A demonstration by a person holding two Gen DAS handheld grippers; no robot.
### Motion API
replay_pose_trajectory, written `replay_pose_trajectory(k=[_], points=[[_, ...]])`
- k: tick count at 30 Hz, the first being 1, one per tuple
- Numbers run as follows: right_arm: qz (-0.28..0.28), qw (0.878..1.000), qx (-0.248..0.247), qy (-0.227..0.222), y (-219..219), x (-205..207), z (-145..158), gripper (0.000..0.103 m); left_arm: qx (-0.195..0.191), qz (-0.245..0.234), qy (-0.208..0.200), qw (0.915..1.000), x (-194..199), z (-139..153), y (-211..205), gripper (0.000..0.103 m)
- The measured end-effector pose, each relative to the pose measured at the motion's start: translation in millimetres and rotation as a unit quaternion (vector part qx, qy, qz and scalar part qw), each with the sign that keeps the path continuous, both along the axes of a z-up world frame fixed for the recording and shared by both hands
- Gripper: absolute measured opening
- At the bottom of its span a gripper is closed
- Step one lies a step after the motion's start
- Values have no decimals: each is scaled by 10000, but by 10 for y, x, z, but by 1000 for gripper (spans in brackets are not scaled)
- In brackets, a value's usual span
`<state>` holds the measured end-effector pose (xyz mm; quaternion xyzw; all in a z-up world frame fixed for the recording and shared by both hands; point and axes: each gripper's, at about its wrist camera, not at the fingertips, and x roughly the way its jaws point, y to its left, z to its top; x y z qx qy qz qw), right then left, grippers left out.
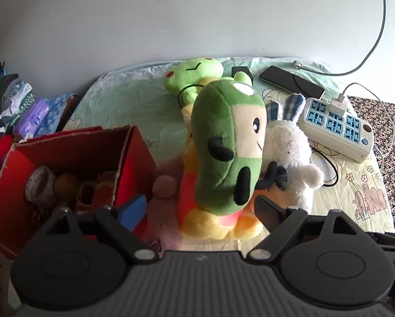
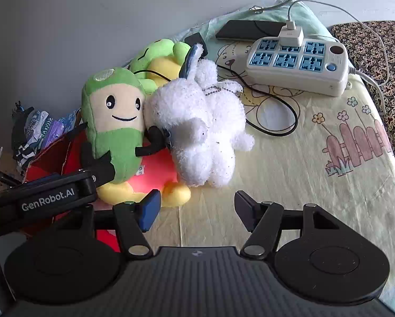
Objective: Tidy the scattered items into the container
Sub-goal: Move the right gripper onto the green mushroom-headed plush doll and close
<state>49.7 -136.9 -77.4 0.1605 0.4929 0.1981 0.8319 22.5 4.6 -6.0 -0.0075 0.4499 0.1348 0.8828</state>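
Note:
A green pea-pod plush (image 1: pixel 228 145) with a smiling face stands between the fingers of my left gripper (image 1: pixel 200 211), which is open around its lower end; in the right wrist view the plush (image 2: pixel 113 121) has that gripper's body at its foot. Under it lies a yellow and red plush (image 1: pixel 210 222). A white rabbit plush (image 1: pixel 290 153) leans against it on the right (image 2: pixel 202 132). A green frog plush (image 1: pixel 194 76) lies behind. The red cardboard box (image 1: pixel 136 158) stands at the left and holds several small items. My right gripper (image 2: pixel 197 211) is open and empty over the tablecloth.
A white power strip (image 2: pixel 298 63) with a charger plugged in and a black phone (image 2: pixel 247 30) lie at the back right, with black and white cables across the cloth. Folded clothes (image 1: pixel 15 105) are piled left of the box. The table edge (image 2: pixel 393 185) curves at the right.

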Motion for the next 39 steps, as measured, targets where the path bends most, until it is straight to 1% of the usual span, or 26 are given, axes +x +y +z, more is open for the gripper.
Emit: replay_pose_trajectory(k=[3, 5, 8, 9, 10, 13, 15, 16, 19, 21, 22, 24, 26, 29, 31, 34, 36, 37, 38, 39], points=[[-25, 10000, 19, 84, -35, 48, -53, 53, -103, -93, 47, 9999, 16, -82, -48, 88], [-60, 9998, 86, 165, -67, 63, -69, 51, -72, -149, 58, 9998, 61, -82, -52, 88], [-105, 9997, 148, 164, -102, 84, -84, 49, 27, -190, 76, 9998, 101, -89, -101, 88], [-109, 9996, 184, 171, -111, 97, -97, 49, 13, -225, 195, 9996, 104, -102, -102, 88], [-116, 9994, 231, 226, -116, 102, -116, 49, 31, -252, 208, 9995, 111, -106, -100, 88], [-139, 9982, 410, 414, -129, 109, -160, 49, -41, -324, 221, 9992, 120, -123, -83, 88], [-179, 9979, 421, 458, -137, 110, -154, 49, -78, -344, 141, 9993, 120, -112, -57, 88], [-171, 9982, 448, 369, -142, 117, -136, 49, -83, -346, 15, 9994, 118, -99, -42, 88], [-172, 9985, 500, 113, -167, 132, -81, 49, -126, -334, -181, 9992, 108, -65, 13, 88], [-254, 9979, 598, -15, -202, 141, -44, 49, -127, -357, -269, 9989, 93, -40, 58, 88], [-303, 9972, 676, -118, -225, 154, -17, 49, -134, -354, -389, 9985, 81, -21, 80, 88], [-394, 9958, 765, -319, -258, 187, 43, 49, -232, -375, -490, 9978, 65, 0, 129, 88], [-364, 9942, 843, -552, -239, 237, 100, 49, -327, -426, -525, 9972, 82, 8, 168, 84], [-231, 9894, 1147, -855, -152, 338, 154, 49, -511, -537, -585, 9955, 120, -4, 206, 77], [-61, 9851, 1408, -987, -67, 401, 173, 49, -524, -630, -679, 9943, 139, -14, 213, 77], [312, 9813, 1497, -1165, 111, 463, 181, 49, -453, -686, -693, 9942, 199, -60, 205, 76], [492, 9796, 1566, -1159, 186, 511, 145, 50, -551, -728, -660, 9936, 245, -94, 220, 75], [559, 9790, 1598, -1132, 214, 535, 122, 50, -627, -747, -642, 9932, 274, -103, 229, 72], [620, 9787, 1608, -1113, 239, 557, 99, 50, -679, -775, -616, 9928, 291, -130, 229, 64], [678, 9784, 1611, -1106, 259, 574, 76, 51, -697, -795, -572, 9928, 316, -155, 232, 60]])
